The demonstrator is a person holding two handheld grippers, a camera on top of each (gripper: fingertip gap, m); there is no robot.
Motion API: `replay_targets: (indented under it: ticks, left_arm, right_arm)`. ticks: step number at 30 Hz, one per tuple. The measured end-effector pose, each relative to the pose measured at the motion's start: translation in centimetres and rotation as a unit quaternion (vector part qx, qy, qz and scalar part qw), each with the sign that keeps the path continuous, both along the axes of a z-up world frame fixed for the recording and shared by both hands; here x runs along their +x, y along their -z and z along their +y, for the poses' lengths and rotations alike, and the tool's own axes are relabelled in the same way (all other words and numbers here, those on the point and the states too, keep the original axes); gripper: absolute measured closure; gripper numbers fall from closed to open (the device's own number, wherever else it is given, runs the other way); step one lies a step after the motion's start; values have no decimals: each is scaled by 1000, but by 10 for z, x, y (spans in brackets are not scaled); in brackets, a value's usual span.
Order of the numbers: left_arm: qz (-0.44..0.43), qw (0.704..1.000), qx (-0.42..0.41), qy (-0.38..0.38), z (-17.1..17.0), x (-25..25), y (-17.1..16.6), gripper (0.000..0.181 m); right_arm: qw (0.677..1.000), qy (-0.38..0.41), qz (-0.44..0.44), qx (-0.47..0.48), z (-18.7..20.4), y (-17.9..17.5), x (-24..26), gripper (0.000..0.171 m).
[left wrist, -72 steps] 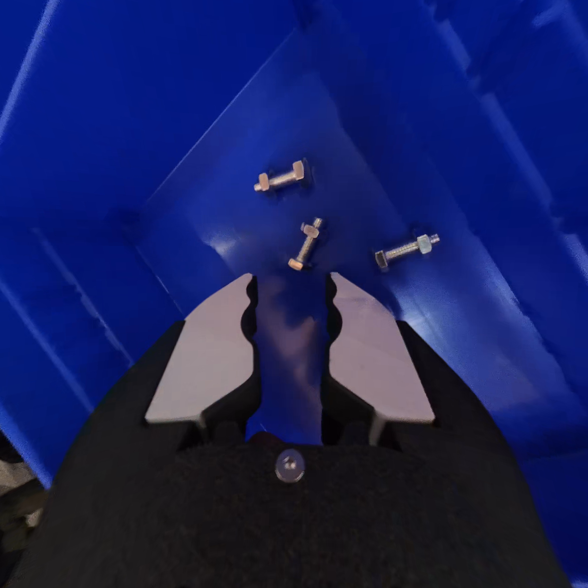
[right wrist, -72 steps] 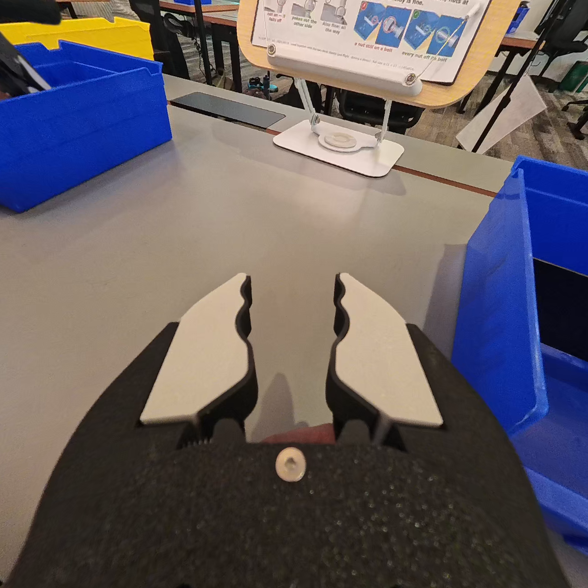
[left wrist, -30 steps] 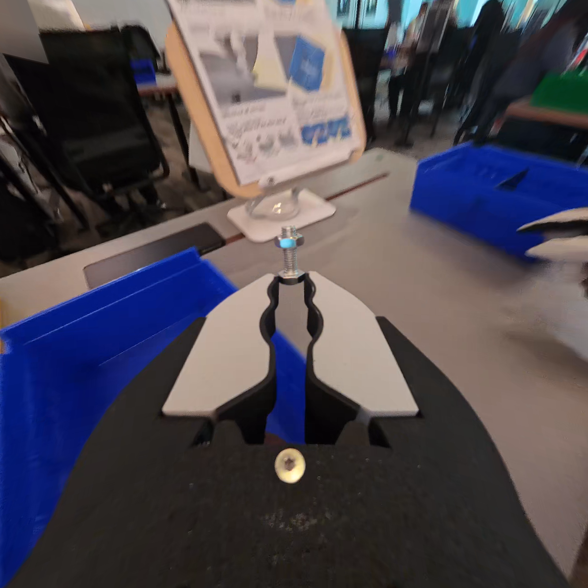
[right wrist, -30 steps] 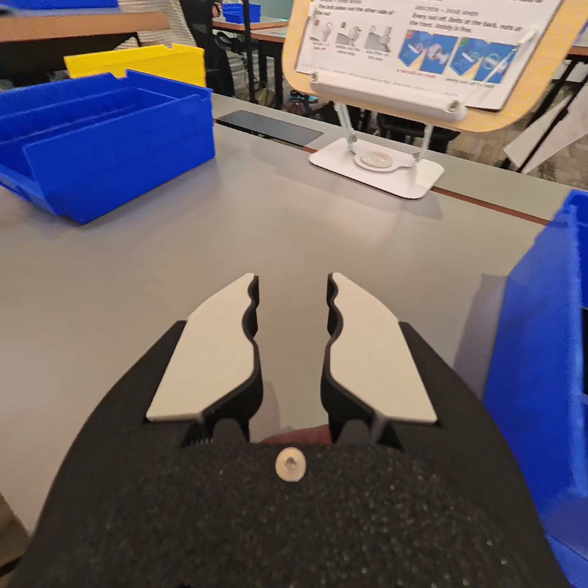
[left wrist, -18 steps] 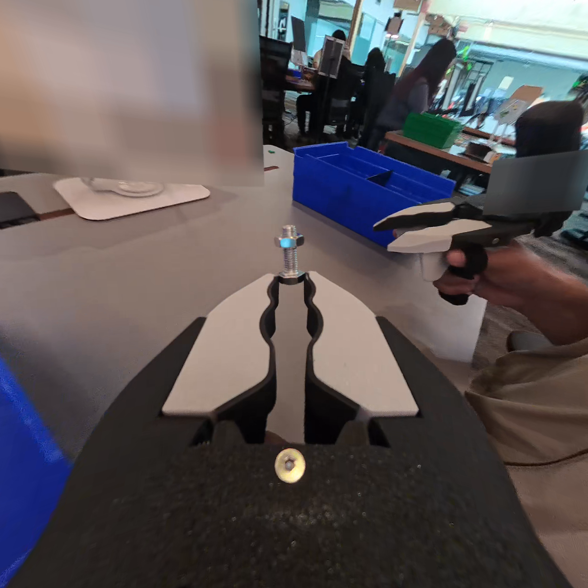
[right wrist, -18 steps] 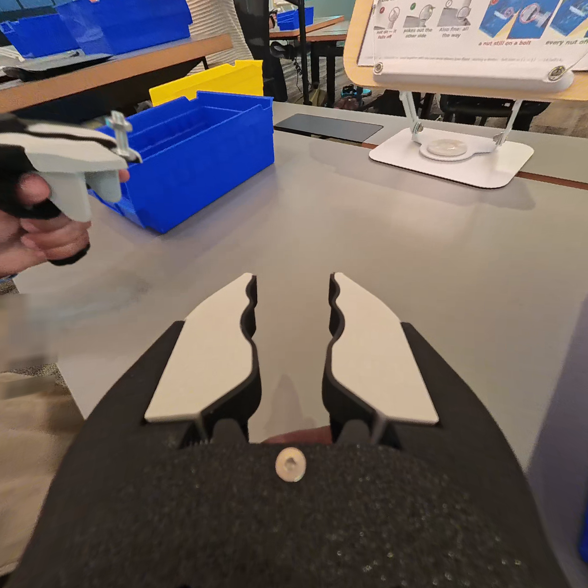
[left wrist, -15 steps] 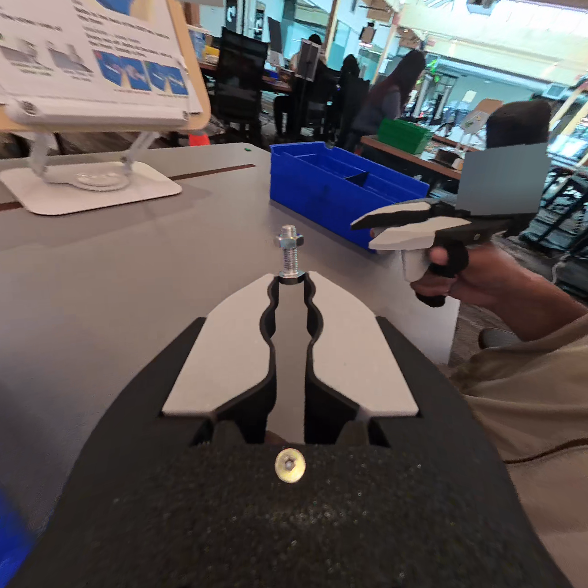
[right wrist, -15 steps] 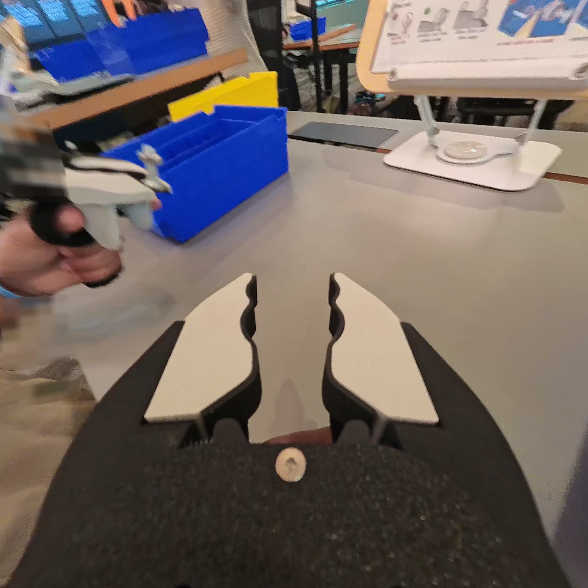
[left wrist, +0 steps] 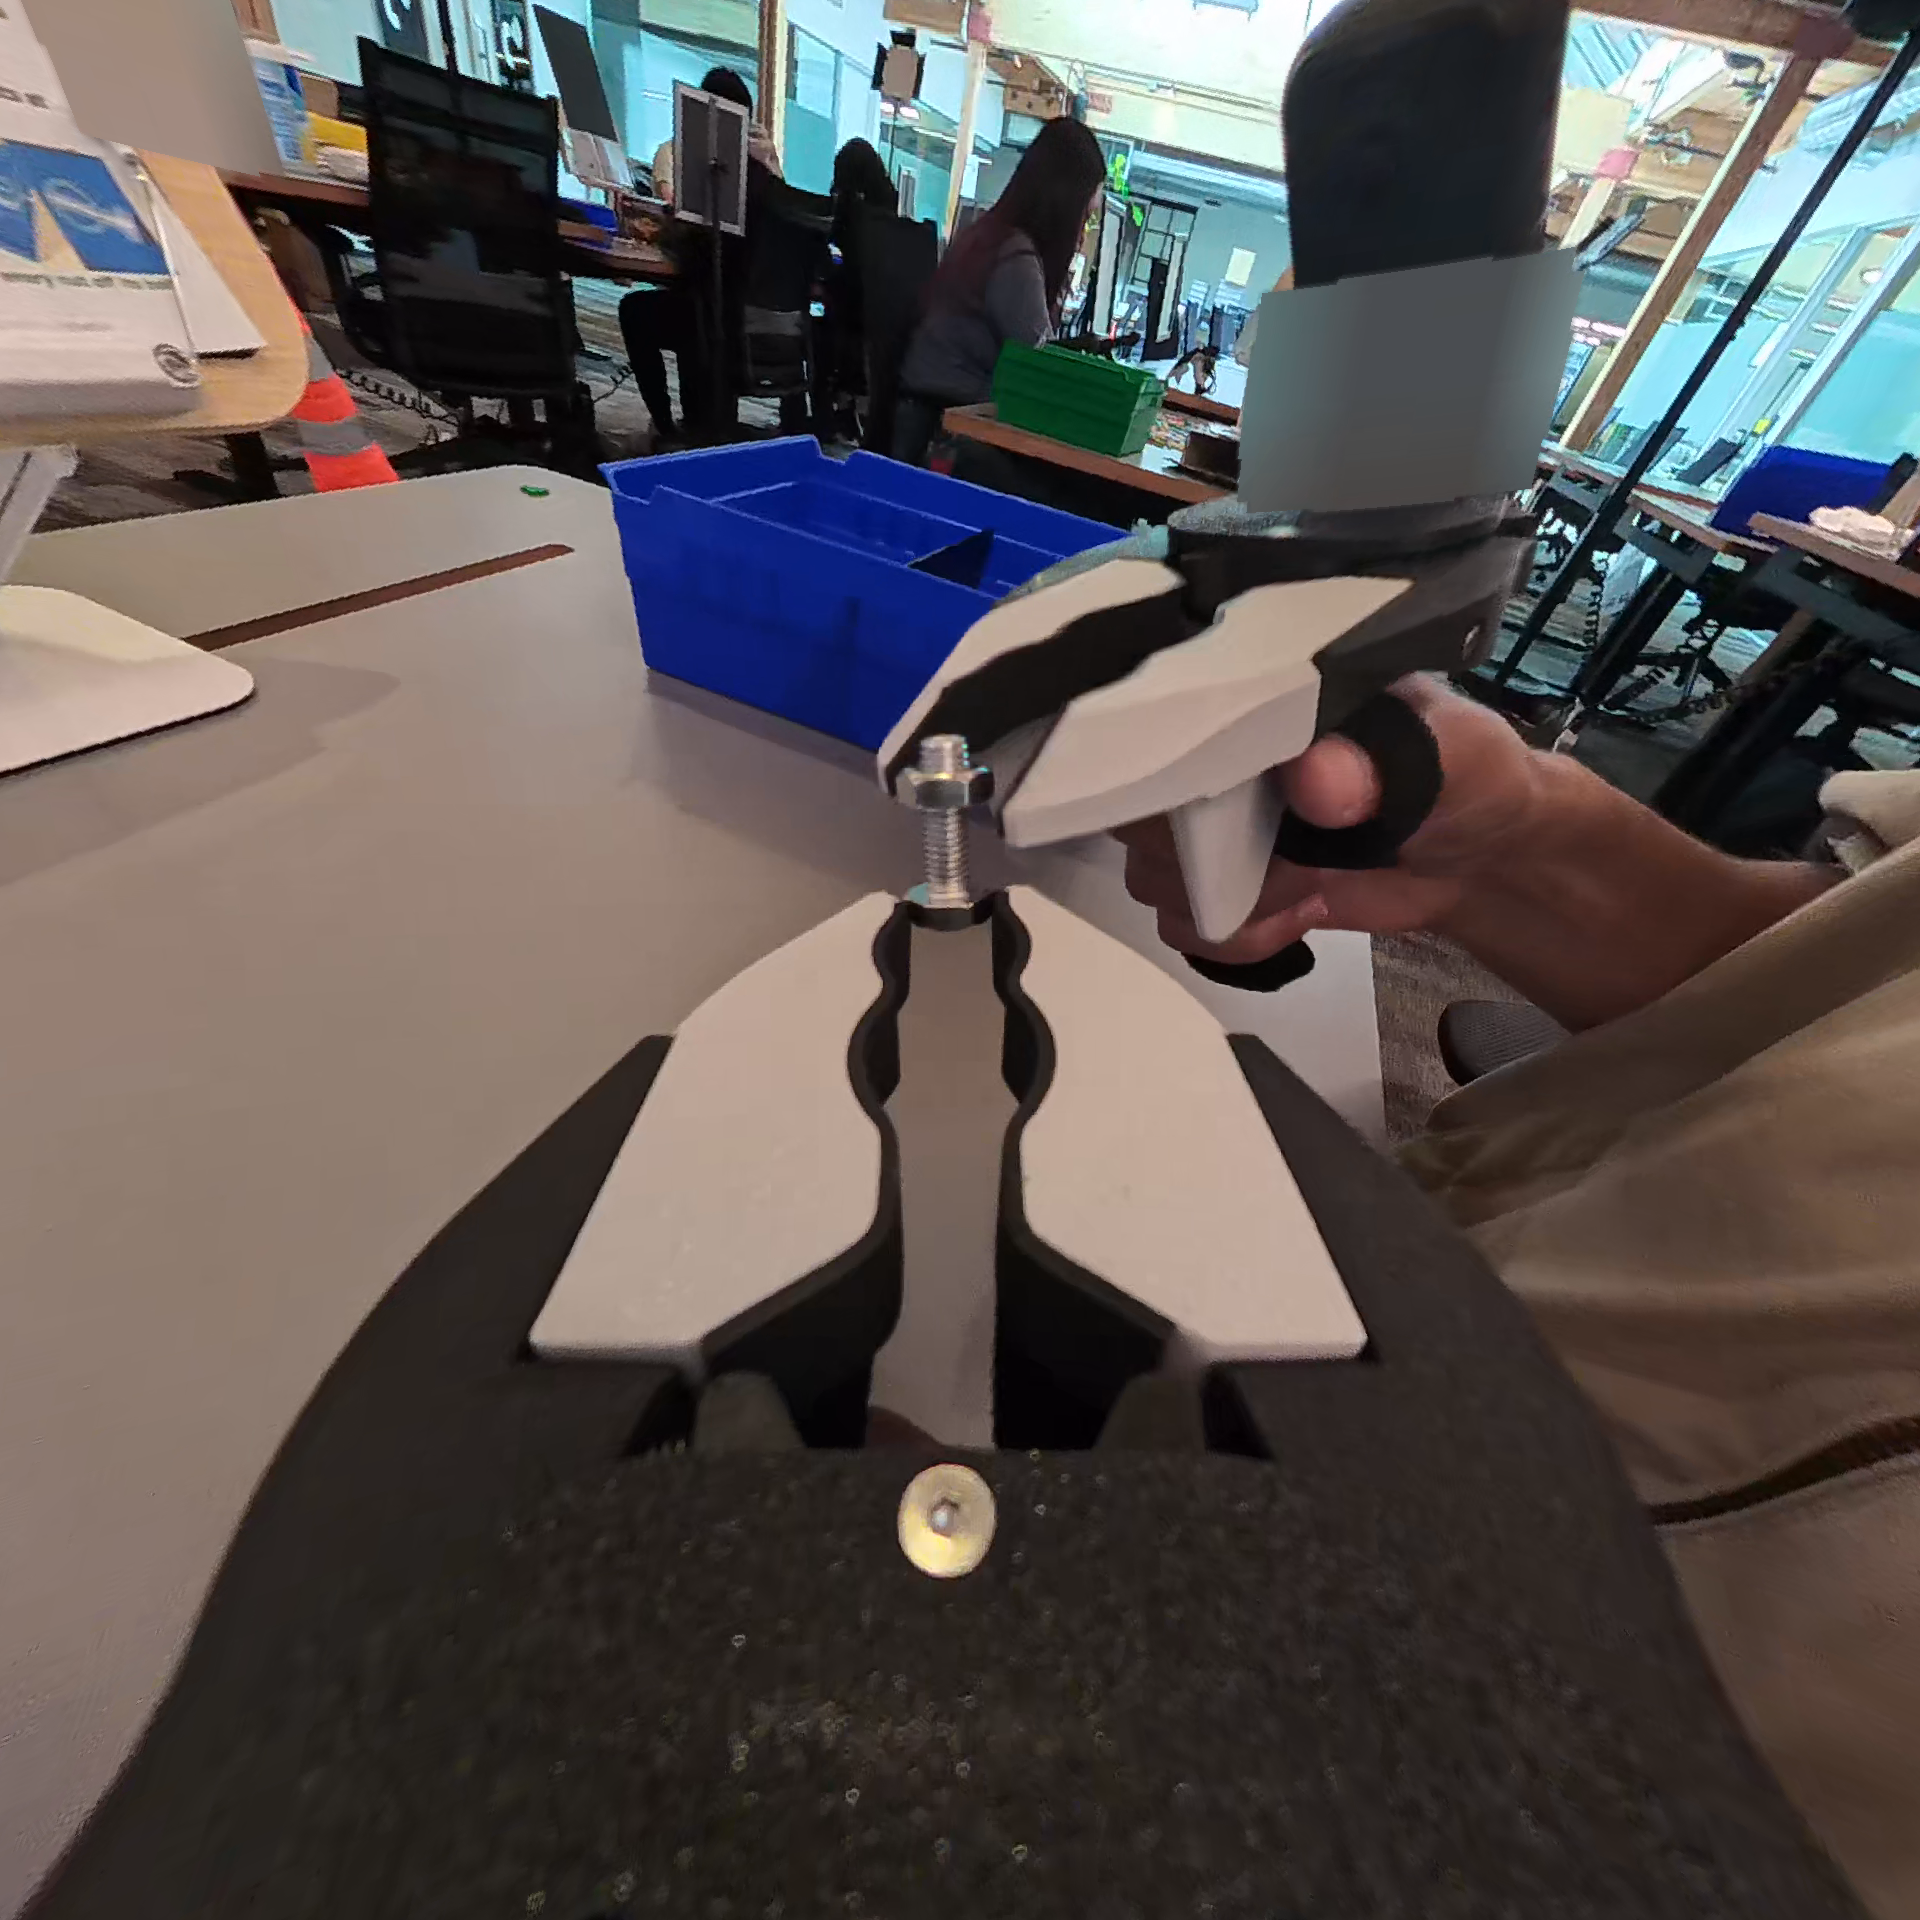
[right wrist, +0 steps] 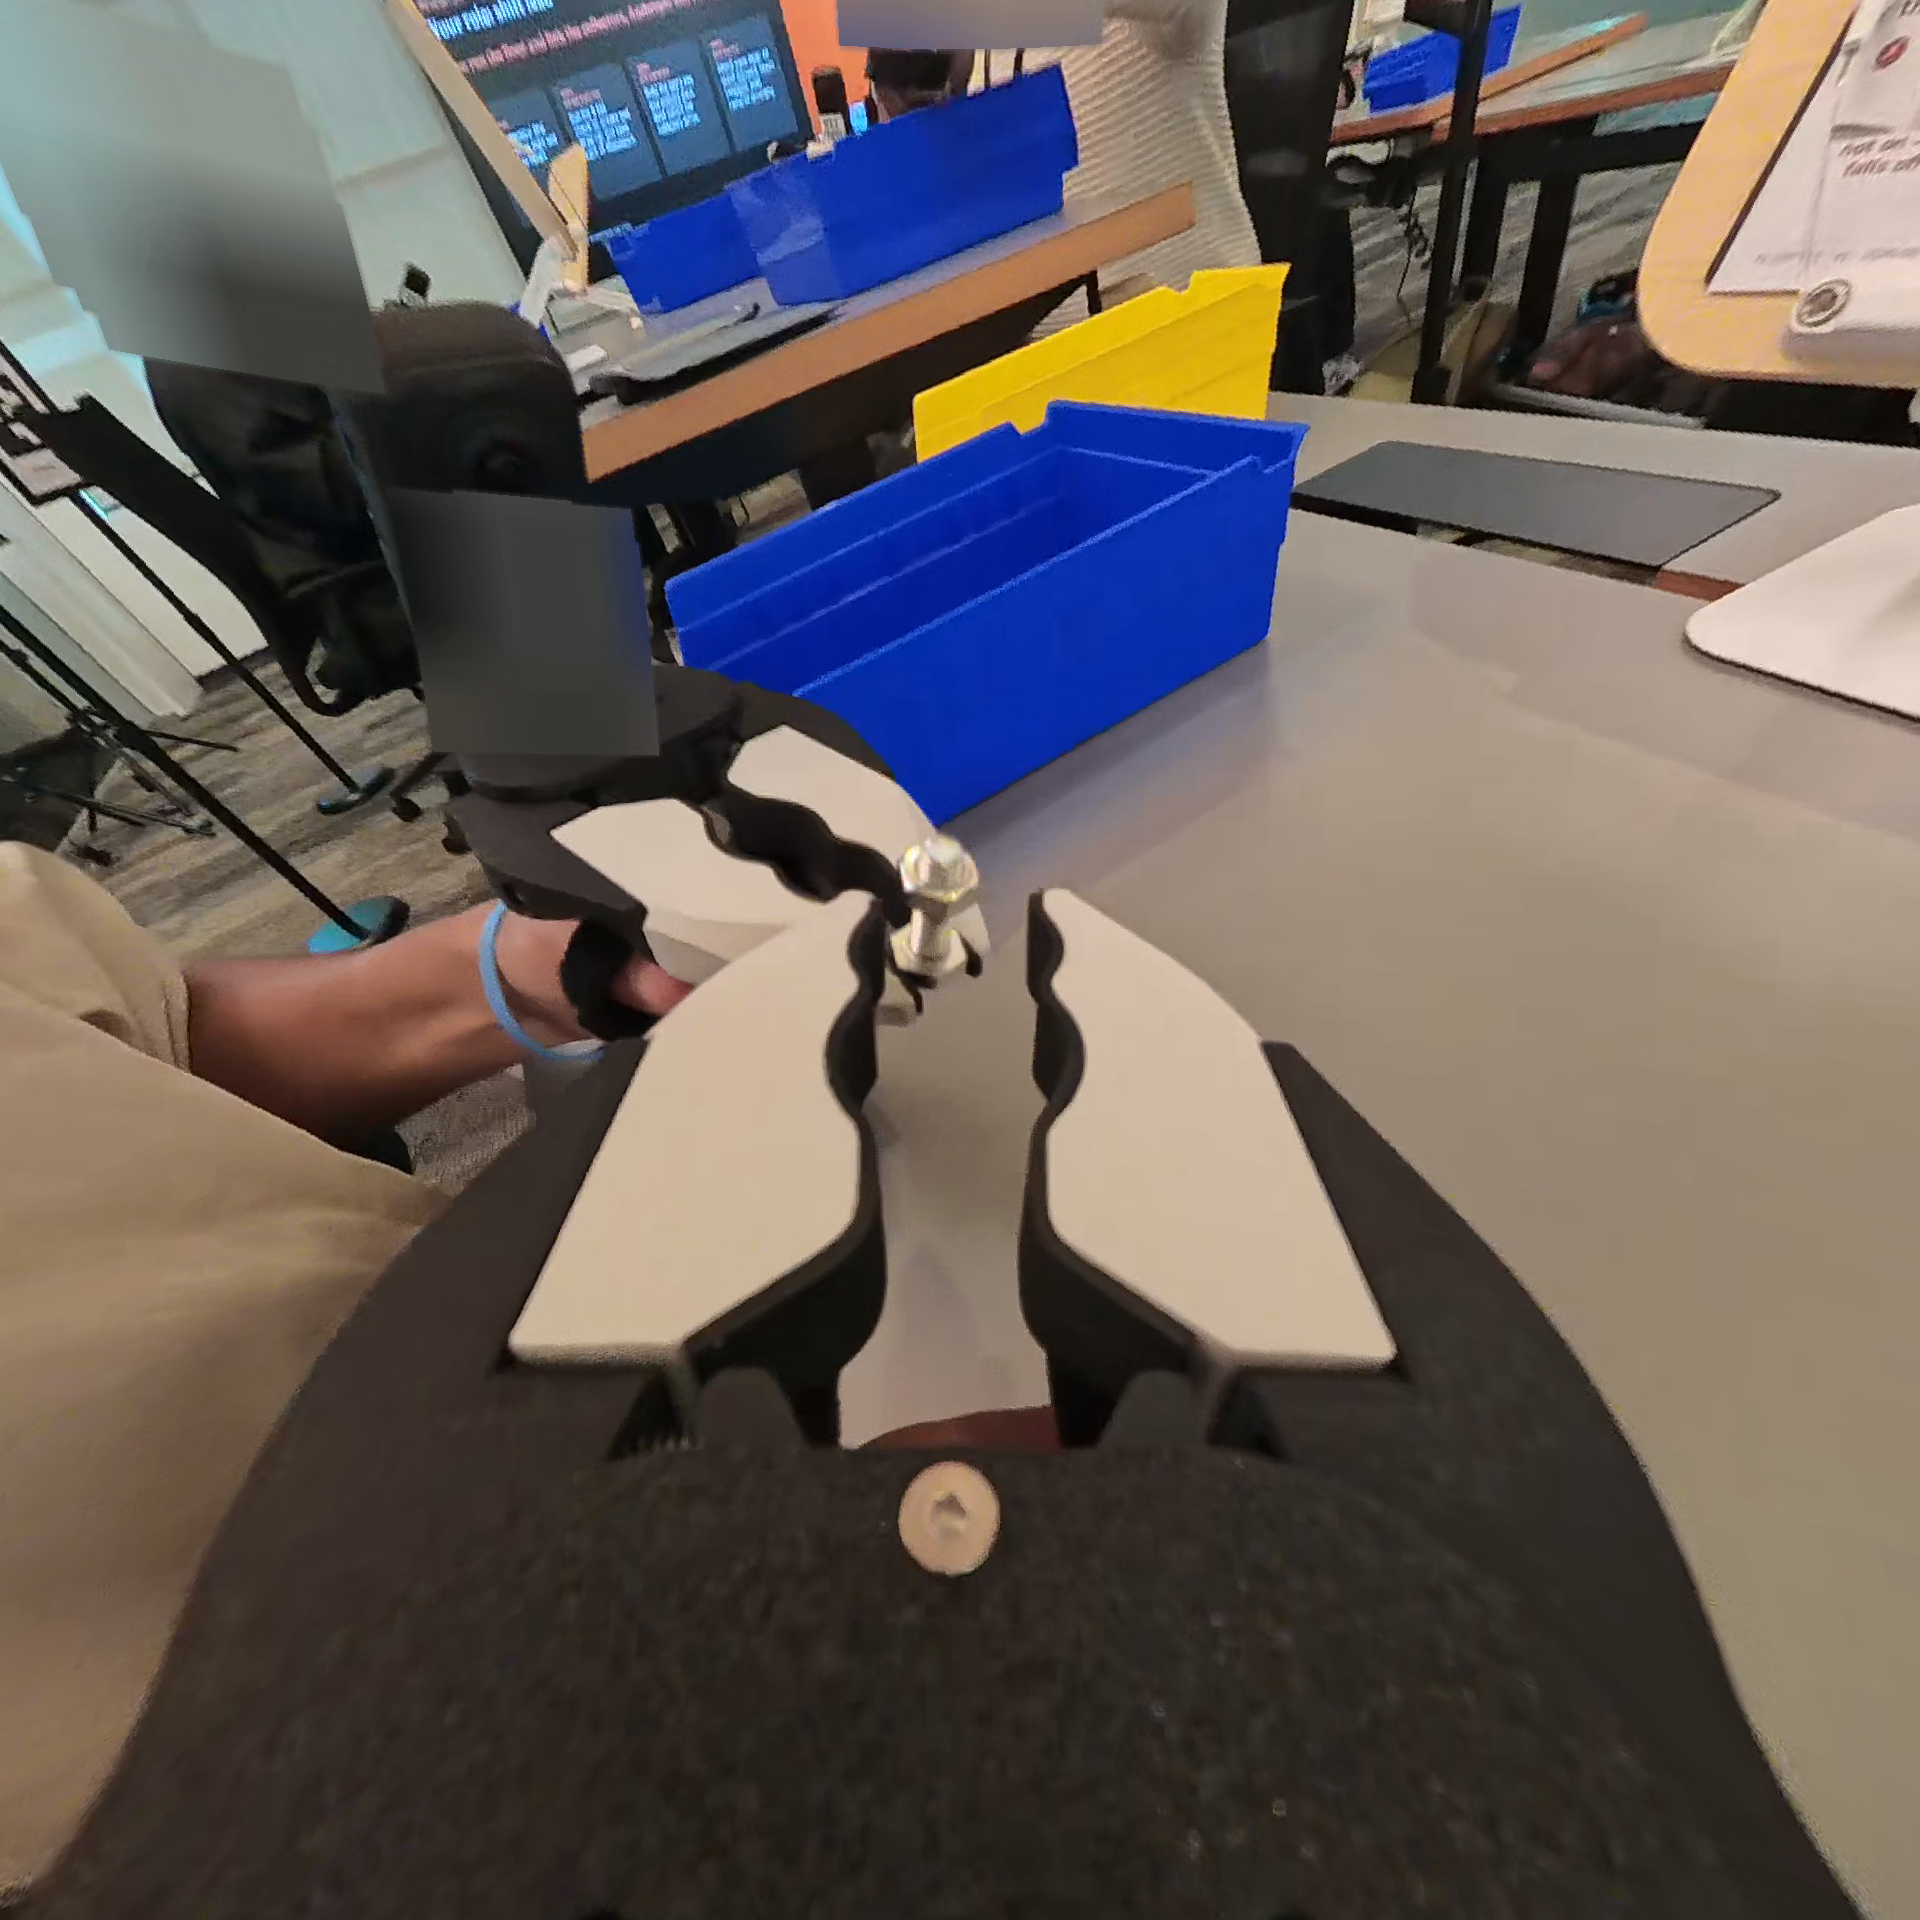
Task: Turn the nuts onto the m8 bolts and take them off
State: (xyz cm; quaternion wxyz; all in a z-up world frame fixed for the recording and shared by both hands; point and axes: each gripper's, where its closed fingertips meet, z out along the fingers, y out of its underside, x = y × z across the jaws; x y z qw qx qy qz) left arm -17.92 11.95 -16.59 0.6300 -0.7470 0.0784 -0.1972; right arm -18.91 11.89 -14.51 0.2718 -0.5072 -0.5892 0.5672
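From the left wrist view, the left tool is clamped on the head of the bolt, which stands upright over the grey table. The nut sits near the threaded tip, and the right tool reaches in from the right, its tips at the nut.

From the right wrist view, the right tool's jaws are spread apart with the nut just ahead between them. It should close squarely on the nut's flats, then turn while the bolt is held steady.
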Motion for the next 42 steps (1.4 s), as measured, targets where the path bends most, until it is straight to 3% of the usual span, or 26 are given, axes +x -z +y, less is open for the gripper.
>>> replay_targets:
  ticks: [2, 8, 17, 23, 30, 34, 42]
  left_arm:
    - [6, 1000, -2, 4, 1, 2, 2, 166]
    - [-10, 999, -1, 32, -2, 9, 0, 167]
    - [-36, 995, 8, 97, -15, 27, -7, 167]
    - [-39, 996, 8, 75, -15, 17, -6, 167]
    - [-42, 995, 9, 88, -16, 24, -5, 167]
    - [-41, 996, 9, 81, -15, 23, -6, 167]
    - [-56, 994, 16, 88, -17, 24, -9, 167]
  right_arm:
    - [1000, -8, 1, -8, 0, -1, 2, 157]
    - [999, -37, 8, -8, -4, -2, 5, 157]
    - [979, -198, 35, -14, -11, -5, 26, 156]
    - [989, -137, 58, -22, 7, -10, 26, 141]
    - [994, -91, 54, -17, -7, -7, 14, 141]
    - [995, -89, 44, -27, 1, -1, 17, 134]
    - [993, -104, 46, -27, -2, 1, 23, 136]
